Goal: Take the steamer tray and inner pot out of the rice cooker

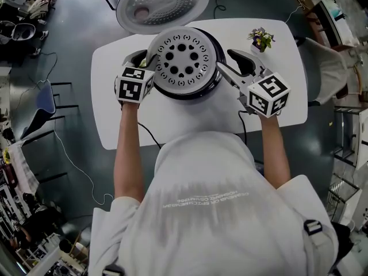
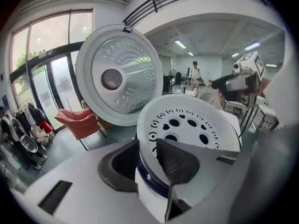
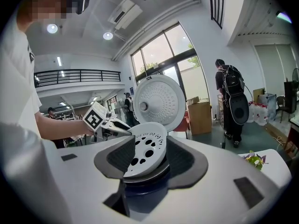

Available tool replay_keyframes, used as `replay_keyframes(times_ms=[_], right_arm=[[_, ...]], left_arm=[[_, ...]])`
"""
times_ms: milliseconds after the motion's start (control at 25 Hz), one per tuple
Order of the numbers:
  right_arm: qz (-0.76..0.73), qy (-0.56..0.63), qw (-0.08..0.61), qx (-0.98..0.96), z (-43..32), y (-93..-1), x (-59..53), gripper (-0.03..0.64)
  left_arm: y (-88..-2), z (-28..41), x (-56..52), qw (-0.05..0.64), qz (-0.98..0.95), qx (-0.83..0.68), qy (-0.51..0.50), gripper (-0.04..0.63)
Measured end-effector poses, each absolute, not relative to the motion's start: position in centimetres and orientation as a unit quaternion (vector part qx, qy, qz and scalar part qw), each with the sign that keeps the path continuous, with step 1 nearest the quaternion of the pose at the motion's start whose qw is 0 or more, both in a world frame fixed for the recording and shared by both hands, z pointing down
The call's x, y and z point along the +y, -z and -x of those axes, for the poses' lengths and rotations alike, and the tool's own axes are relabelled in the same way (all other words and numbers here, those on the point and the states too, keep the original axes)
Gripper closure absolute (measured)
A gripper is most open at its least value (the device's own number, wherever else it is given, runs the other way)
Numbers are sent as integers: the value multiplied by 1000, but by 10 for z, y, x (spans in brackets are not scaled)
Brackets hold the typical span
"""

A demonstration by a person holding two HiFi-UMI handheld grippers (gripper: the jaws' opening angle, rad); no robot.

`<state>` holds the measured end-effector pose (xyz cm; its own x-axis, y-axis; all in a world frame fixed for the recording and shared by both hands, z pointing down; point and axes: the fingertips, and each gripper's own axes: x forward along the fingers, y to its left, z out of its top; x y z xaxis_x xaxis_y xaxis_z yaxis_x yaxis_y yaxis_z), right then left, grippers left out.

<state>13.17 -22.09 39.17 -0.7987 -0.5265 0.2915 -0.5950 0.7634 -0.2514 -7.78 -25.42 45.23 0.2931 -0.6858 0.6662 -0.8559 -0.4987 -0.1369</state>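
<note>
Now two tools meet one steamer tray point(image 1: 181, 59): left tool point(image 1: 145, 60) pinching its rim, right tool point(image 1: 230, 65) spread.

Place: we take it for a big open lab or workshop hall, not a home.
Front: we see tall glass doors point(image 3: 161, 62).
Above: a railed gallery point(image 3: 74, 73) and ceiling lights point(image 3: 108, 35).
Floor: grey, with loose cables point(image 1: 73, 163).
Edges: cluttered gear point(image 1: 23, 10), a cardboard box point(image 3: 202, 116).
Middle: one white tabletop point(image 1: 115, 119).

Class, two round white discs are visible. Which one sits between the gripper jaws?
The steamer tray, with large punched holes; the dimpled lid stands open behind it.
</note>
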Motion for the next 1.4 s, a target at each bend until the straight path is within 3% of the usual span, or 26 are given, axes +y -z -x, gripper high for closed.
replay_keyframes(times_ms=[640, 1400], right_arm=[[-280, -164, 111, -939, -143, -392, -218, 413], [-209, -147, 130, -958, -114, -382, -214, 413]], left_arm=[[-398, 85, -256, 242, -810, -527, -83, 523], [-392, 79, -231, 287, -796, -533, 11, 548]])
